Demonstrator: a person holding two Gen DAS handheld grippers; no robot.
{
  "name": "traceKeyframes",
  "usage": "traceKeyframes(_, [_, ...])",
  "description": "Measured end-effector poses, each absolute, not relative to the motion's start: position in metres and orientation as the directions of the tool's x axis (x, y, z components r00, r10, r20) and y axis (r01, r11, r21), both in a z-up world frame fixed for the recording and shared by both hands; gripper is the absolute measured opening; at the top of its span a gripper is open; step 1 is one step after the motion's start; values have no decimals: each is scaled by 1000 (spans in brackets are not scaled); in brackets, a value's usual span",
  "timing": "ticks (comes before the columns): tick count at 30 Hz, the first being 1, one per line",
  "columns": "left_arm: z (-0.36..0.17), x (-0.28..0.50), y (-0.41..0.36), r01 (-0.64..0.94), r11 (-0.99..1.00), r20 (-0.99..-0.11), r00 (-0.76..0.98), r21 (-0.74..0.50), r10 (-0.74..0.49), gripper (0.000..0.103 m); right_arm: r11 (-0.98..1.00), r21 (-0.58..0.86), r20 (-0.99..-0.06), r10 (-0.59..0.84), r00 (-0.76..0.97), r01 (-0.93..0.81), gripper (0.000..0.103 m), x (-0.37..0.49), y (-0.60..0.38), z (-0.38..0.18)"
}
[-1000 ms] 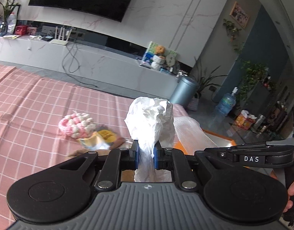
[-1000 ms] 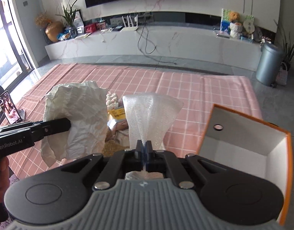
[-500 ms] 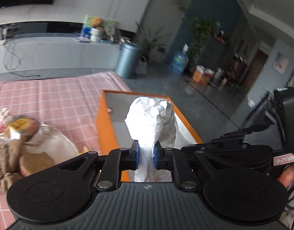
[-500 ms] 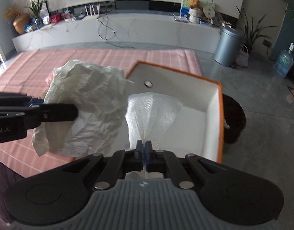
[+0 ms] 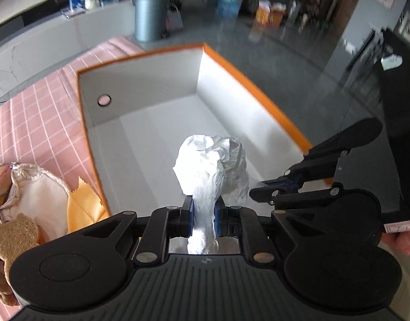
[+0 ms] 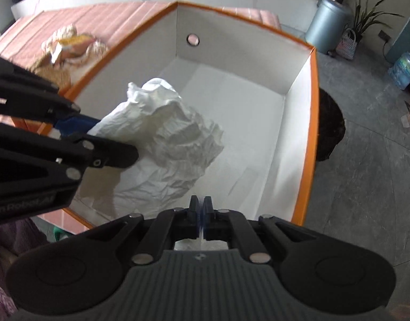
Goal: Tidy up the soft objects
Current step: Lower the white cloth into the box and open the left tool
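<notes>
Paper wad (image 5: 210, 168): clamped in left tongs (image 5: 203, 214), now carried from over the bench to above the orange box (image 5: 253, 85). Right tongs (image 6: 201, 214) pinched together on a thin film. Release judged next.

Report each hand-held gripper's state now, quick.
Left hand-held gripper: closed on the crumpled white paper.
Right hand-held gripper: closed; a thin clear film seems pinched, hard to tell.

Crumpled white paper (image 5: 205, 171) hangs apparently above the white-lined orange box (image 5: 140, 80).
</notes>
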State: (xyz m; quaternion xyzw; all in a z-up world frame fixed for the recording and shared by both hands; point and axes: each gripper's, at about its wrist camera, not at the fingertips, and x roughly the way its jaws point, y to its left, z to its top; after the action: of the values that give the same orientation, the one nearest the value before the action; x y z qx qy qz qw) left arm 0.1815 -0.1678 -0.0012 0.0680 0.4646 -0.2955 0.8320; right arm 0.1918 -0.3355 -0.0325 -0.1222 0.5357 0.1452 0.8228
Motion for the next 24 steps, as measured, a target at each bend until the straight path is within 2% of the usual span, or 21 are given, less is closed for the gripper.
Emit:
traceKeyframes(9, [-32, 195, -190, 607, 790, -907, 281, -86, -314, 16, 924, -32, -934, 108, 341, -380, 1, 200, -343, -48])
traceKeyframes(11, [-36, 198, -193, 615, 784, -917, 264, -78, -299, 17, 923, -28, -937, 110, 333, -383, 4, 204, -342, -50])
traceKeyframes(15, [-42, 203, -200, 621, 782, -934, 244, -55, -259, 20, 922, -33, -939, 103, 328, -385, 8, 205, -341, -51])
traceKeyframes(16, [-41, 203, -201, 621, 783, -936, 246, -47, -252, 24, 922, -34, -939, 102, 328, -385, 8, 205, -341, -50])
traceKeyframes(18, [-40, 203, -200, 621, 783, -934, 251, -45, -253, 29, 922, -37, -939, 100, 329, -384, 12, 206, -340, -49])
traceKeyframes(20, [-38, 202, -199, 618, 785, -931, 259, -45, -257, 33, 921, -31, -936, 109, 334, -388, 22, 205, -340, -47])
traceKeyframes(24, [-31, 197, -195, 630, 776, -919, 288, -31, -270, 42, 917, -49, -925, 109, 365, -396, 33, 199, -340, -37])
